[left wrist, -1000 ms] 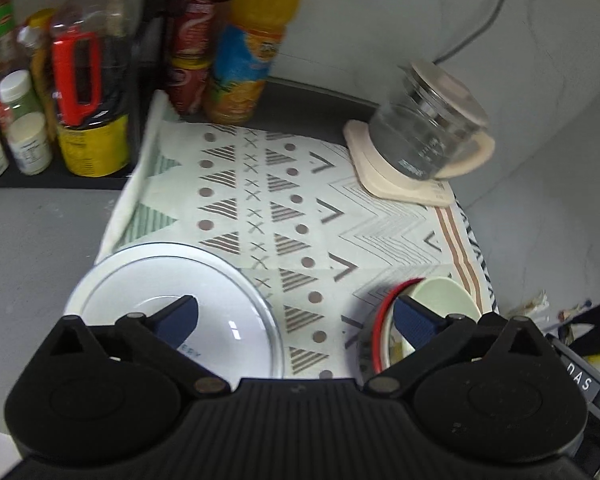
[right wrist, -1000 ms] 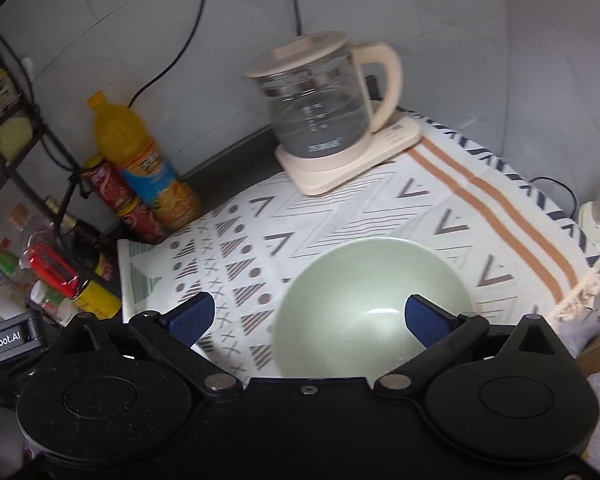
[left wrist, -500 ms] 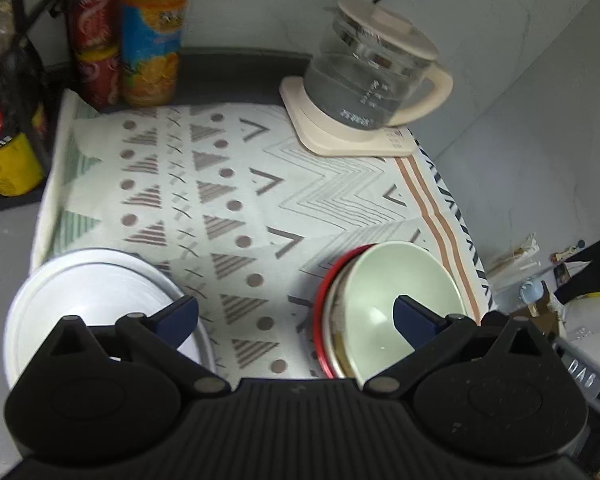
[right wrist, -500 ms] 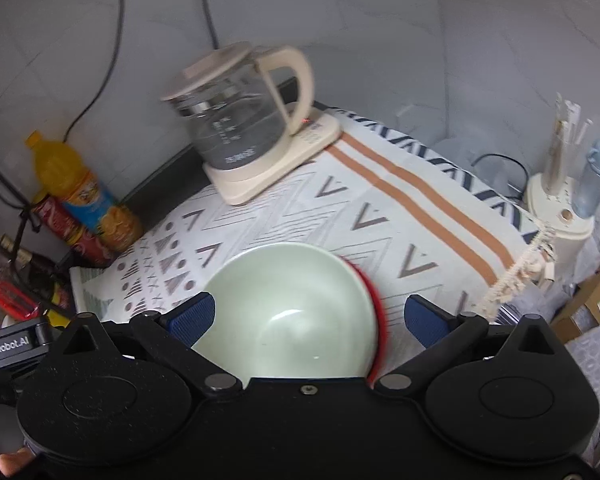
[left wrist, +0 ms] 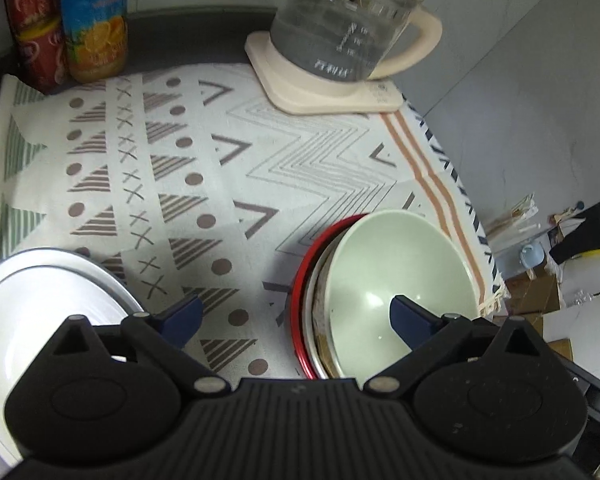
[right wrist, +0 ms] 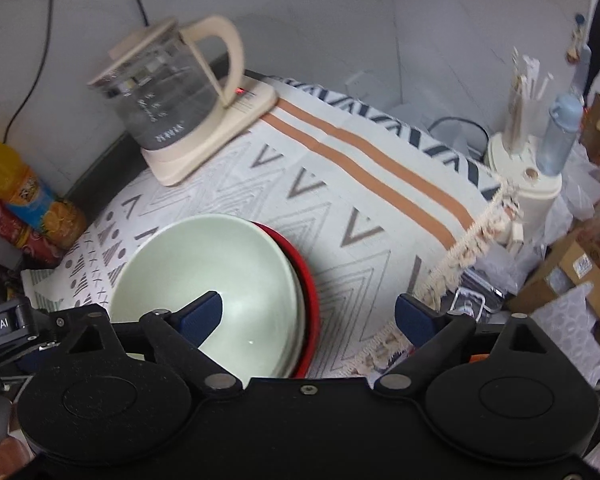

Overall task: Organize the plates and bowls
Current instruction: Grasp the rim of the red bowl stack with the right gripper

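Observation:
A pale green bowl (left wrist: 396, 264) sits nested on a stack with a red-rimmed bowl (left wrist: 300, 292) on the patterned cloth; it also shows in the right wrist view (right wrist: 220, 264), with the red rim (right wrist: 308, 280) on its right. A white plate (left wrist: 40, 308) lies at the cloth's near left corner. My left gripper (left wrist: 296, 320) is open and empty, its right fingertip over the green bowl, its left beside the plate. My right gripper (right wrist: 308, 316) is open and empty, its left fingertip over the green bowl.
A glass kettle (left wrist: 340, 32) on a cream base stands at the back of the cloth (left wrist: 204, 152). An orange juice bottle (left wrist: 96, 20) and red cans (left wrist: 32, 28) stand at the back left. A straw holder (right wrist: 524, 128), blue bottle (right wrist: 560, 132) and boxes lie off the table's right edge.
Both grippers have swung to the right. The green bowl, between the right gripper's fingers a second ago, now rests on the red-rimmed stack, and the right gripper has shifted right of it.

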### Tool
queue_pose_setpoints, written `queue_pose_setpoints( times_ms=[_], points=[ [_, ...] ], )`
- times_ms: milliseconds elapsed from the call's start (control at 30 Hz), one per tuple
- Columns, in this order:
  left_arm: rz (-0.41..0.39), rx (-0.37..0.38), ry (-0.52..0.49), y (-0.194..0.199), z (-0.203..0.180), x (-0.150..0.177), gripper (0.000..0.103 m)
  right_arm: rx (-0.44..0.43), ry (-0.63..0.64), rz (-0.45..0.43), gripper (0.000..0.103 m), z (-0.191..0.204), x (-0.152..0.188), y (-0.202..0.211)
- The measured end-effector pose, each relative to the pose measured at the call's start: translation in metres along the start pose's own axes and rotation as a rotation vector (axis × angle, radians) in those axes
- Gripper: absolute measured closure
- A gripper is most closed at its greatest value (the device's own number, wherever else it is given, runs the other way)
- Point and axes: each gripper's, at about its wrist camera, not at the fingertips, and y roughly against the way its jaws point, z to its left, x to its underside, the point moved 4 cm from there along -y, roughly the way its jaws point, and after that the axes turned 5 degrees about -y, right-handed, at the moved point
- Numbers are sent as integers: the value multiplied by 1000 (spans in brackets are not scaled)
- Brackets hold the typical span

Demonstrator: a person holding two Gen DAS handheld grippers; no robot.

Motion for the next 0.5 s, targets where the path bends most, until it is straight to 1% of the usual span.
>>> queue_pose_setpoints(
  times_ms=[100,200,267,333,367,433,467,500],
  points=[
    [17,8,-20,-9,-2,-3,4,7,-6,10,18,-2,1,-5],
    [33,14,-34,-18,-3,-6,9,13,-7,28,22,-1,0,-12],
    [50,13,-30,-24,-1,-8,16,14,-11,50,25,-1,0,-18],
    [77,28,-25,-30,0,-9,29,23,0,63,32,1,0,-23],
    [92,42,-22,-34,0,-10,32,30,-4,70,34,0,0,-26],
    [118,59,-11,-40,2,-10,46,39,-29,93,47,-2,1,-32],
    [132,60,-9,-44,3,-9,49,38,-43,104,50,-3,1,-35],
    [143,61,-5,-47,4,-9,55,35,-52,113,57,-4,2,-38]
  ],
)
